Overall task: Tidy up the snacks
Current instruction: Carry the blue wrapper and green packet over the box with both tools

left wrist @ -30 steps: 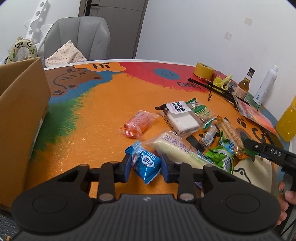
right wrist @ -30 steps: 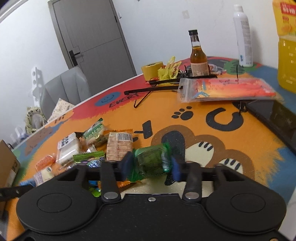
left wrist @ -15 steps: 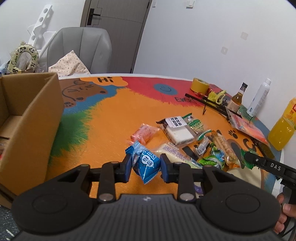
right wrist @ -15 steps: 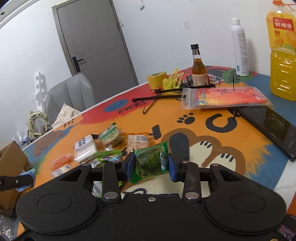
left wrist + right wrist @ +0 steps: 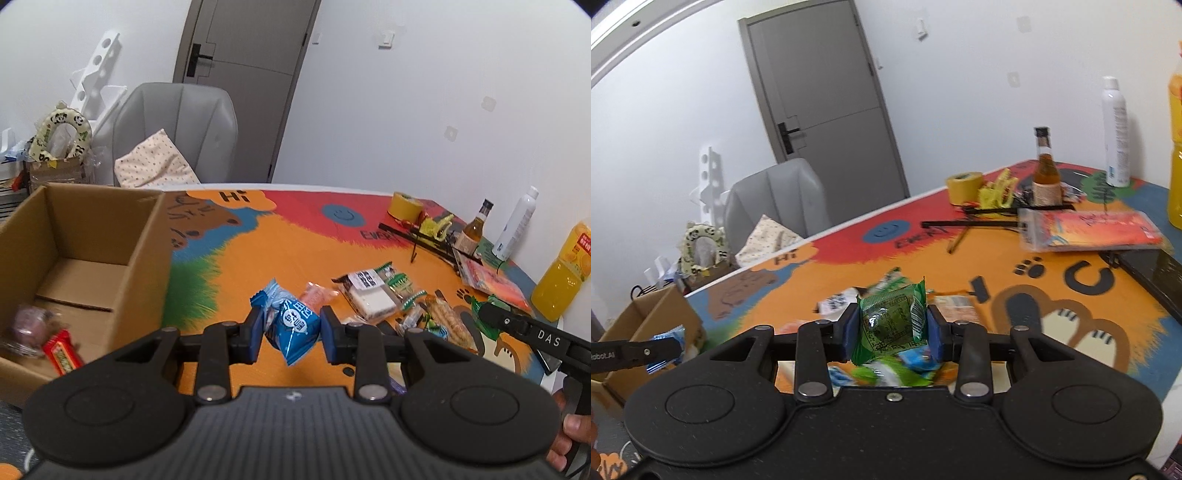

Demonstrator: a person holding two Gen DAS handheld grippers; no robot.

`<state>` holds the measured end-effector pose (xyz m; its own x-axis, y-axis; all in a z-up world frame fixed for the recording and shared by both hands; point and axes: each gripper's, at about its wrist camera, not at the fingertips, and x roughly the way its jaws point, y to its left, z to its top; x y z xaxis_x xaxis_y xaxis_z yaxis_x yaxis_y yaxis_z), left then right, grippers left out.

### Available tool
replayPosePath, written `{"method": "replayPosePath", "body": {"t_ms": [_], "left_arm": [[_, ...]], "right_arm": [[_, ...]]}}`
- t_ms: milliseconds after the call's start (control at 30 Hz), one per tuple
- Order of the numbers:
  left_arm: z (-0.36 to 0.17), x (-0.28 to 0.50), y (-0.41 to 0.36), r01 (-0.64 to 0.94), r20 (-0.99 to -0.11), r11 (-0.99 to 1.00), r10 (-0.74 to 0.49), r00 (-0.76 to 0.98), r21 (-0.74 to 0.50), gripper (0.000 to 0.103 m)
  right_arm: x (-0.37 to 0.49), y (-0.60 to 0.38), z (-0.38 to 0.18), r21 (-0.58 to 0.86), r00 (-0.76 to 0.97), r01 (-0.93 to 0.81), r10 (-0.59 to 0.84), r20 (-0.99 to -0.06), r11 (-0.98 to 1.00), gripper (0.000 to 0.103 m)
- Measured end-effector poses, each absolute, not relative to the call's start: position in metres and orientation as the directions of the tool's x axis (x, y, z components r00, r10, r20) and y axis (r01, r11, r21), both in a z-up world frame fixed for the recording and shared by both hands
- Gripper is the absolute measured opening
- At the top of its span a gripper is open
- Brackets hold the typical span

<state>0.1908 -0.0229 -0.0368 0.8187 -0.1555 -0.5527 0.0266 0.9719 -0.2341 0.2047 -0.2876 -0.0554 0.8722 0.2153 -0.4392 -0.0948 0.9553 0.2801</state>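
Left wrist view: the left gripper [image 5: 291, 328] is clenched on a blue snack packet [image 5: 293, 325], held clear above the table [image 5: 258, 258]. An open cardboard box [image 5: 147, 236] stands at left; loose snacks [image 5: 373, 295] lie at right. Right wrist view: the right gripper [image 5: 892, 328] is clenched on a green snack packet [image 5: 892, 325], raised above the table, with the box far left.

I see a glossy, crinkled blue plastic snack wrapper [image 5: 293, 325] between matt black plastic fingers [image 5: 255, 334]; a shiny green foil-like snack packet [image 5: 892, 323]; a plain brown corrugated cardboard box [image 5: 92, 258], dull and fibrous; the colourful printed counter [image 5: 280, 251] looks finely textured, slightly sheened.
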Motion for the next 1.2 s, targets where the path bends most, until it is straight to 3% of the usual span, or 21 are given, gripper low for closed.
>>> {"method": "replayPosePath", "body": {"t_ms": [1200], "left_arm": [[-0.016,0.151,0.090,-0.070,-0.491,0.961,-0.074,0.868,-0.269,0.031]], "right_arm": [[0.188,-0.152,-0.026,0.229,0.843,-0.303,0.372,-0.389,0.925,0.036]]}}
